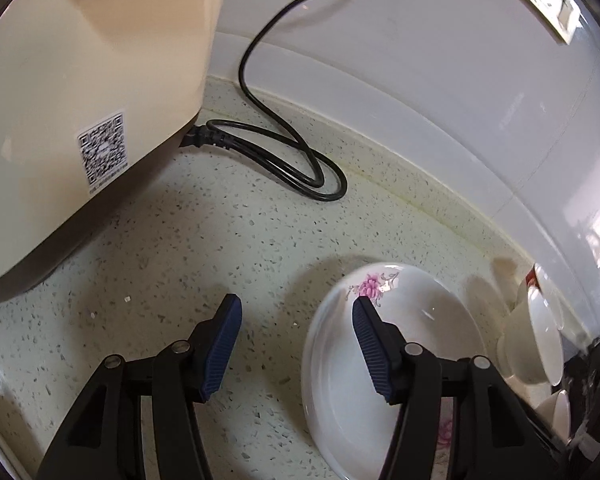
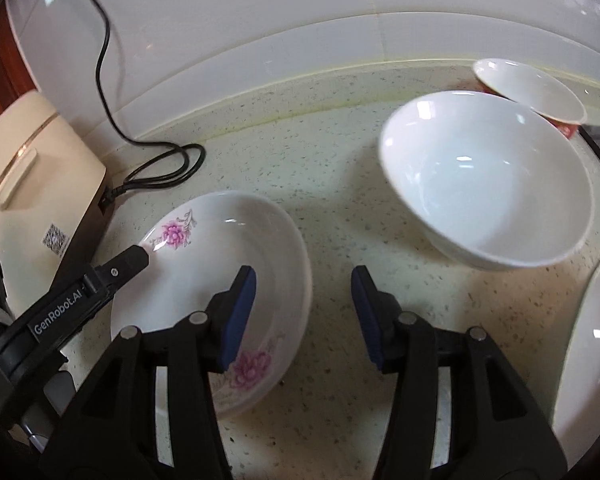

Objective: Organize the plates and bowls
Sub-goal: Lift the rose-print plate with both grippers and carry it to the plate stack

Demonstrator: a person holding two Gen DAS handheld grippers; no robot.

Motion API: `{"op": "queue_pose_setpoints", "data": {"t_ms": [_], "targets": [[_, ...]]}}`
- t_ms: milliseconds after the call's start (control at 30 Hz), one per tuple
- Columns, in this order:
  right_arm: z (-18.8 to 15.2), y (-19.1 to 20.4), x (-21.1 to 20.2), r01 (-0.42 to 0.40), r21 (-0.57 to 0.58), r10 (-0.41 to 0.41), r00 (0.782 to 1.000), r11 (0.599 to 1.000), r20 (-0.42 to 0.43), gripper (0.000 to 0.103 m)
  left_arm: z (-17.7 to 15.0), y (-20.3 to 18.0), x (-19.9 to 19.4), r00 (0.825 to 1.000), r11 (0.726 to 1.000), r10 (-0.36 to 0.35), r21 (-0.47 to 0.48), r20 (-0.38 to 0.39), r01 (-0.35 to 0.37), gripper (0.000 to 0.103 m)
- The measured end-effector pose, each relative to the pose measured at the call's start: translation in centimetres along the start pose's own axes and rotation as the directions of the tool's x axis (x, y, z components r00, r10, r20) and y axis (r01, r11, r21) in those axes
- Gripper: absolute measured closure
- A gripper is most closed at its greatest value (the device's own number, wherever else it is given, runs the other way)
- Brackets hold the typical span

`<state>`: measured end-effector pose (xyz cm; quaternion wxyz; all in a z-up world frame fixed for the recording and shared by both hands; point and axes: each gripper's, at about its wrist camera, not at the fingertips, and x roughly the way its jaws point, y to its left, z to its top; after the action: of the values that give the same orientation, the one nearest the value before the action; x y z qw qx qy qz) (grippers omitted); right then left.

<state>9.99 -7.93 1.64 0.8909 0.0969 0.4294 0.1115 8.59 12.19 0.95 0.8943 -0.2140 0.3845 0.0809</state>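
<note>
A shallow white ceramic plate with pink flower prints [image 2: 236,264] lies flat on the pale speckled stone countertop [image 2: 324,184]; its glaze is glossy, one pink bloom with grey stems sits on the far-left rim and a second on the near rim, and the middle is plain white. The left gripper [image 1: 296,346] hovers with its blue ribbed pads spread wide and nothing between them; its right finger hangs over the plate's far-left rim, the left finger over bare counter (whether the finger touches the glaze cannot be told). The right gripper [image 2: 303,314] is likewise parted and empty, its left pad above the plate's right half and its right pad above the counter just beside the plate's edge. To the right, apart from the plate, stands a deep plain white ceramic bowl [image 2: 488,184], upright and slightly blurred. Behind it, near the backsplash, a smaller white bowl with a red outside [image 2: 532,92] sits tilted. Part of another white dish rim [image 2: 588,344] shows at the right border. On the left stands a cream-coloured rice cooker with a QR sticker [image 1: 88,92], its black power cord [image 1: 276,148] looped on the counter and running up the white tiled wall [image 1: 420,60].
</note>
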Motion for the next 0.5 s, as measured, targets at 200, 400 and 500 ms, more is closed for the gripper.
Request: {"op": "queue_pose_setpoints", "data": {"t_ms": [200, 400, 500], "targets": [[-0.5, 1.3, 0.3, -0.024, -0.081, 0.022, 0.999, 0.996, -0.023, 0.077, -0.5, -1.0, 0.3, 0.999, 0.997, 0.0, 0.076, -0.035, 0.003, 0.081], [-1.0, 0.1, -0.6, -0.078, -0.042, 0.077, 0.997, 0.996, -0.016, 0.084, -1.2, -1.3, -0.6, 0.999, 0.994, 0.013, 0.109, -0.034, -0.009, 0.081], [-1.8, 0.2, -1.8, -0.074, -0.073, 0.075, 0.997, 0.995, -0.001, 0.084, -1.6, -1.0, -1.1, 0.999, 0.995, 0.005, 0.096, -0.044, -0.001, 0.081]]}}
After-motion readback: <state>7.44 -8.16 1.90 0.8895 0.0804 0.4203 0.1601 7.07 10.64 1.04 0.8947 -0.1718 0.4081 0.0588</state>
